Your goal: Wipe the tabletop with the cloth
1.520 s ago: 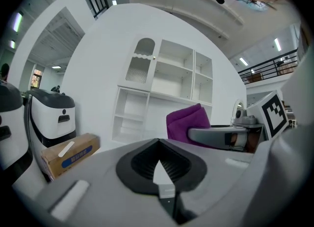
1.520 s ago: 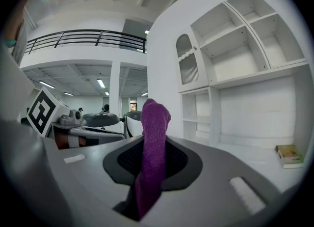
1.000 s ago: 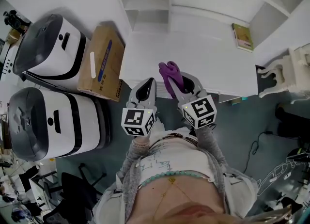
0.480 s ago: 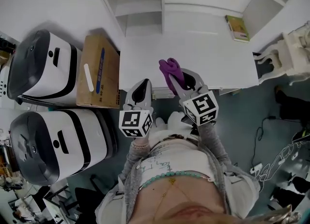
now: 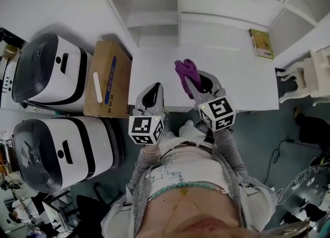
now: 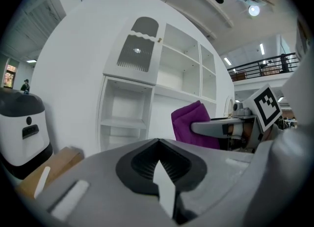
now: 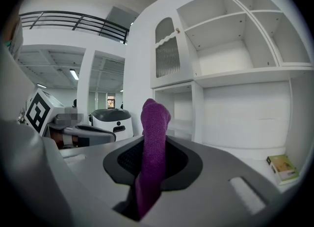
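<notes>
Right gripper (image 5: pixel 192 81): I have its jaws clenched on the purple cloth (image 5: pixel 184 70) — the fabric stands up between them.
Cloth: over the near part of the white tabletop (image 5: pixel 237 80); whether it touches, I cannot tell.
Left gripper (image 5: pixel 153 90): jaws pressed together, nothing in them — near the right one, at the table's near edge.
Cardboard box (image 5: pixel 108 80): left of the table.
</notes>
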### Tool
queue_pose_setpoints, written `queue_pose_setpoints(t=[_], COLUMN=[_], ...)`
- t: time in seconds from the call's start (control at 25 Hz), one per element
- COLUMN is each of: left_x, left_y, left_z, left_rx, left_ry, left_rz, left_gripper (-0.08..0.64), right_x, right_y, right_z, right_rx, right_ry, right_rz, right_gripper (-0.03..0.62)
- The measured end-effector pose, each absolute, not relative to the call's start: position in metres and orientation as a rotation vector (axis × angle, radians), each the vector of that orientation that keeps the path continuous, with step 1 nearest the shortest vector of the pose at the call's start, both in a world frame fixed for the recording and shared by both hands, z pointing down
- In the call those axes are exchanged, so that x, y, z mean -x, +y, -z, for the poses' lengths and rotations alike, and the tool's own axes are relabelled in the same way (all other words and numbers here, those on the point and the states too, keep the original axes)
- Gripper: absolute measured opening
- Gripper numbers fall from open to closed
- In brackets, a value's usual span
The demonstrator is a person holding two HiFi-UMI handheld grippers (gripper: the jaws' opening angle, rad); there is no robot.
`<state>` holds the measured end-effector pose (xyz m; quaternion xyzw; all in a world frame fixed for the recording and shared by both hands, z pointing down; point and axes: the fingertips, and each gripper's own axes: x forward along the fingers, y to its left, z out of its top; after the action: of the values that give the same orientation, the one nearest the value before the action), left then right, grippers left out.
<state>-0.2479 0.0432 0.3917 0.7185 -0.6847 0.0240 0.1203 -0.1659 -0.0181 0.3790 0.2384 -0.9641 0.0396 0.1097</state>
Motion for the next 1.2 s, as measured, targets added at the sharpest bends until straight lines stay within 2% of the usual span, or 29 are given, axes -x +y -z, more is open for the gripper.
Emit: queue_pose_setpoints(t=[0.44, 0.92, 1.2], left_x=[0.25, 0.276, 0.314], left_y=[0.028, -0.009, -0.028], left_z=[-0.408, -0.414, -0.42], left_rx=[-2.001, -2.116, -2.199], left_ry=[-2.04, -1.913, -1.796], left_rz=[-0.135, -0.149, -0.194], left_gripper=[0.0, 0.0, 0.0], right_x=[0.162, 0.15, 0.191], right_y=[-0.051, -0.093, -0.104], right_z=[-0.383, -0.387, -0.405], right_rx=[-0.615, -0.786, -0.859], right_ry=[-2.839, -2.651, -2.596], right_rz=[-0.101, 0.002, -0.047], right_gripper=[0.091, 0.092, 0.092])
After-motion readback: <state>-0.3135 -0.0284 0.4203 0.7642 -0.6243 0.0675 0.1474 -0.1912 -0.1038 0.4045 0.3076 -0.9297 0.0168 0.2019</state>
